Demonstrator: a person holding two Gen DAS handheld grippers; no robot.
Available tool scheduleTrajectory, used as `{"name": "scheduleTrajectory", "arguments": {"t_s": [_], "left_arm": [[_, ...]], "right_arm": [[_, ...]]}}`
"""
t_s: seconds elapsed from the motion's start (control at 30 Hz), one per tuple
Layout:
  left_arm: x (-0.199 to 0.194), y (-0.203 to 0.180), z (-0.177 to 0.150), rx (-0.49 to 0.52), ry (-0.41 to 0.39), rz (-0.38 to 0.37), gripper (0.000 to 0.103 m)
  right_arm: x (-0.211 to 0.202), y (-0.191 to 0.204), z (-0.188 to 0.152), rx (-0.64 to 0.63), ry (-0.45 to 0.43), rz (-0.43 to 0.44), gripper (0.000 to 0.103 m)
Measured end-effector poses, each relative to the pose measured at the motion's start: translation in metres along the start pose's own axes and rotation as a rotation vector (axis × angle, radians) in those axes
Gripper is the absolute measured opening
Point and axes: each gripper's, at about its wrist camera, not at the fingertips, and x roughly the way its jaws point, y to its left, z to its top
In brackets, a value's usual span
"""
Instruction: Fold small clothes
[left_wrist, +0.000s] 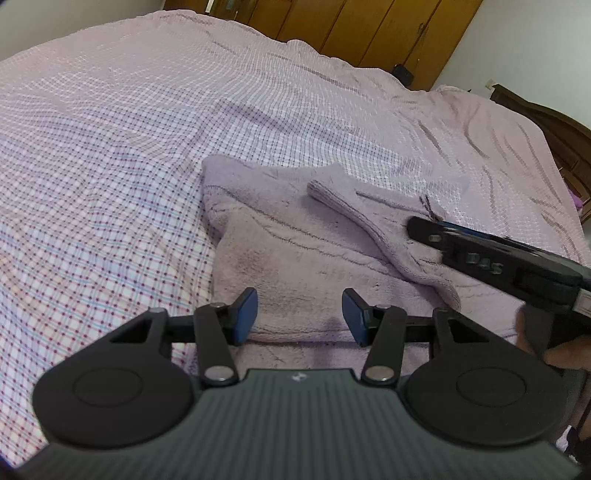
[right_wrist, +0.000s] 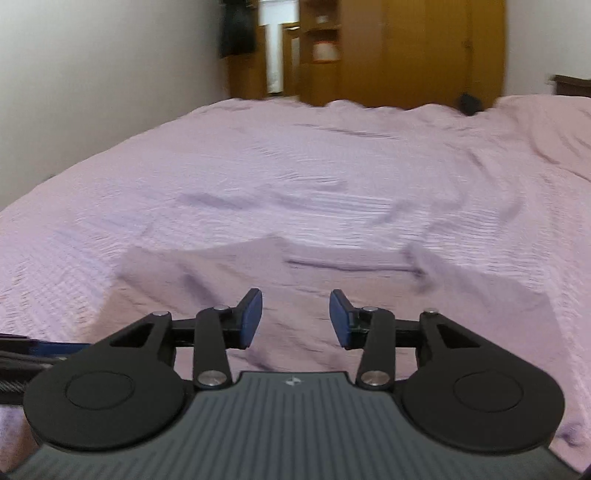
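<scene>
A small lilac fleece garment (left_wrist: 295, 240) lies on the bed, partly folded, with a sleeve (left_wrist: 354, 206) laid across its right side. My left gripper (left_wrist: 299, 314) is open and empty, its blue pads just above the garment's near edge. The right gripper's body (left_wrist: 498, 258) reaches in from the right over the sleeve area. In the right wrist view, which is blurred, my right gripper (right_wrist: 295, 319) is open and empty above the same garment (right_wrist: 295, 280).
The bed is covered by a pink and lilac checked sheet (left_wrist: 110, 147). A wooden wardrobe (left_wrist: 369, 29) stands behind the bed and a dark headboard (left_wrist: 554, 125) at the right. A white wall (right_wrist: 92, 74) runs along the left.
</scene>
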Motion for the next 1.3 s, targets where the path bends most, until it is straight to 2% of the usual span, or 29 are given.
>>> {"name": "scheduleTrajectory", "arguments": {"t_s": [0.2,0.3,0.33,0.37,0.4,0.43,0.63,0.8,0.9,0.93,1.07,1.13,1.2,1.3], "left_arm": [[0.003,0.003,0.000,-0.003,0.006,-0.005,0.052],[0.005,0.003,0.000,-0.003,0.007,-0.008,0.052],[0.006,0.003,0.000,0.001,0.008,-0.007,0.052],[0.007,0.003,0.000,0.005,0.008,-0.006,0.052],[0.007,0.002,0.000,0.012,0.006,-0.003,0.052],[0.008,0.002,0.000,0.018,0.006,-0.002,0.052],[0.010,0.000,0.000,0.029,0.003,0.007,0.052],[0.011,-0.002,0.000,0.035,-0.008,0.013,0.052],[0.012,-0.005,0.000,0.054,-0.018,0.006,0.052],[0.014,-0.006,0.000,0.016,-0.019,-0.054,0.052],[0.021,-0.011,-0.004,0.059,-0.008,-0.029,0.052],[0.022,-0.013,-0.005,0.079,-0.007,-0.018,0.052],[0.023,-0.013,-0.005,0.090,-0.008,-0.013,0.052],[0.025,-0.013,-0.005,0.088,-0.005,-0.013,0.052]], "right_arm": [[0.032,0.025,-0.001,-0.039,0.070,0.031,0.049],[0.049,0.031,0.000,-0.048,0.099,0.011,0.048],[0.055,0.029,0.000,-0.046,0.097,-0.001,0.042],[0.056,0.028,0.001,-0.042,0.086,-0.008,0.017],[0.055,0.026,0.001,-0.037,0.072,-0.008,0.008],[0.051,0.022,0.002,-0.025,0.049,-0.012,0.008],[-0.004,-0.023,0.016,0.028,-0.142,-0.122,0.007],[-0.048,-0.073,0.003,0.080,-0.224,-0.229,0.007],[-0.058,-0.101,-0.020,0.126,-0.206,-0.273,0.007],[-0.058,-0.109,-0.027,0.139,-0.192,-0.281,0.007],[-0.045,-0.144,-0.064,0.302,-0.067,-0.250,0.008],[-0.042,-0.156,-0.080,0.386,-0.040,-0.258,0.009],[-0.043,-0.165,-0.092,0.440,-0.049,-0.271,0.015],[-0.051,-0.170,-0.101,0.476,-0.081,-0.300,0.029]]}}
